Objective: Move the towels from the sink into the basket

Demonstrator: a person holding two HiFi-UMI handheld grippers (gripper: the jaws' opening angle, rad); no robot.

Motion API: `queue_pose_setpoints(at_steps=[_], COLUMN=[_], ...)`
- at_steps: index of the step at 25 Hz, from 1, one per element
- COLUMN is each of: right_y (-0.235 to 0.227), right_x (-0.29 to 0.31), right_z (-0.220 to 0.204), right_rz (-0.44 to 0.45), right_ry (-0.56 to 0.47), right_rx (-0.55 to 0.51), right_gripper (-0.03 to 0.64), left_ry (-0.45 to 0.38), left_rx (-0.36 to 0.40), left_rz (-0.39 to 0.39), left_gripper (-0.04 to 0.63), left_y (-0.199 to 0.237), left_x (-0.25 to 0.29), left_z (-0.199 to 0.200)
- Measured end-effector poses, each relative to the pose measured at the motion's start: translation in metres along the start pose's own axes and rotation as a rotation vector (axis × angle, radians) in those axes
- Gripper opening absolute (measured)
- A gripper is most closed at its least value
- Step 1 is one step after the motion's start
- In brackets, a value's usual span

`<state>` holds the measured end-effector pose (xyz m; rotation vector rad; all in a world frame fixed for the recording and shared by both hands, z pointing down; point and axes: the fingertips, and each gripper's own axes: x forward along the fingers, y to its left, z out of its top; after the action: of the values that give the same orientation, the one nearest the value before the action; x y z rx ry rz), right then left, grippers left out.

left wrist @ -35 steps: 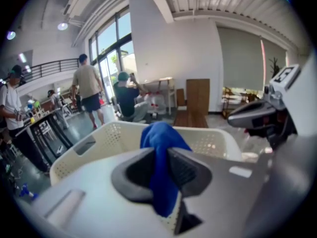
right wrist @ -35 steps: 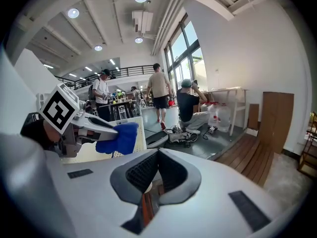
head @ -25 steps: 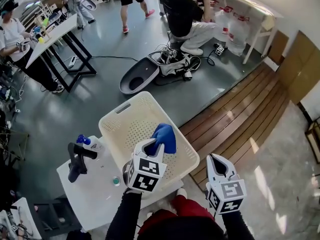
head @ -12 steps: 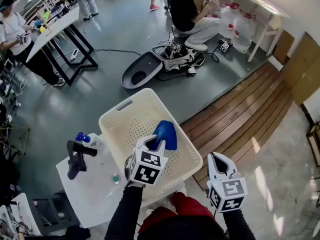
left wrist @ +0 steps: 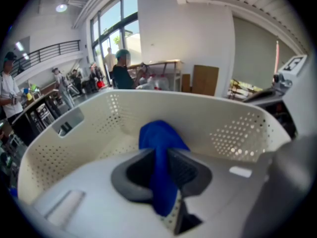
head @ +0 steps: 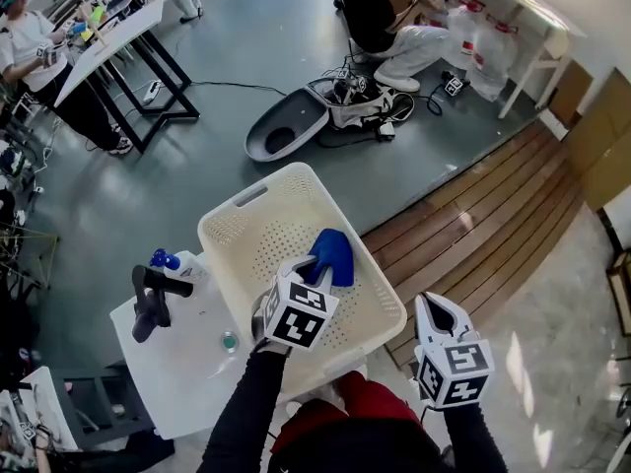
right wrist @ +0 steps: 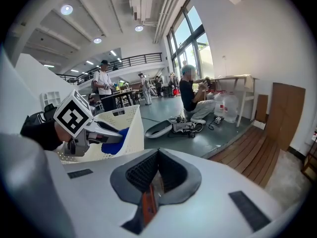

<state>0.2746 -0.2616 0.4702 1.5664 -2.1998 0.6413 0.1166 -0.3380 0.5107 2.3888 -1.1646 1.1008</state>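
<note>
My left gripper [head: 314, 269] is shut on a blue towel [head: 332, 254] and holds it over the inside of the cream perforated basket [head: 237, 239]. In the left gripper view the towel [left wrist: 159, 145] hangs pinched between the jaws, with the basket wall [left wrist: 237, 128] behind it. The white sink unit [head: 187, 372] with its black faucet [head: 153, 299] stands left of the basket. My right gripper [head: 435, 309] hovers to the right of the basket, shut and with nothing in it. The right gripper view shows its closed jaws, and the left gripper [right wrist: 111, 135] with the towel [right wrist: 119, 134] at the basket [right wrist: 126, 118].
A blue-capped bottle [head: 163, 260] stands behind the faucet. On the grey floor beyond lies an open dark case [head: 286, 131] with cables. Wooden decking [head: 493, 215] runs along the right. People and black-legged tables [head: 118, 47] are at the back left.
The left gripper has carried the blue towel a little farther over the basket. The right gripper has hardly moved.
</note>
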Motion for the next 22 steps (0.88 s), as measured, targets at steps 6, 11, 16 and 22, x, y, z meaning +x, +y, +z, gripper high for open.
queue_pose_setpoints(at_steps=[6,11,16,22], right_y=[-0.005,-0.004,-0.003,-0.006], right_x=[0.013,0.02,0.028,0.033], right_z=[-0.006,-0.009,-0.011,-0.014], right_rz=[0.008,0.017,0.024,0.027], right_ry=[0.042,0.069,0.091,0.11], right_rx=[0.008,0.003,0.001,0.012], right_gripper=[0.008,0.008,0.008,0.008], left_ry=[0.032,0.055,0.075,0.101], left_rx=[0.002,-0.012,-0.024,-0.026], left_rz=[-0.001,-0.012,-0.027,-0.037], left_gripper=[0.08,0.08,0.081,0.086], left_y=[0.003,0.004,0.005,0.002], left_x=[0.01,0.017,0.024,0.03], left_z=[-0.008,-0.016,-0.021,-0.026])
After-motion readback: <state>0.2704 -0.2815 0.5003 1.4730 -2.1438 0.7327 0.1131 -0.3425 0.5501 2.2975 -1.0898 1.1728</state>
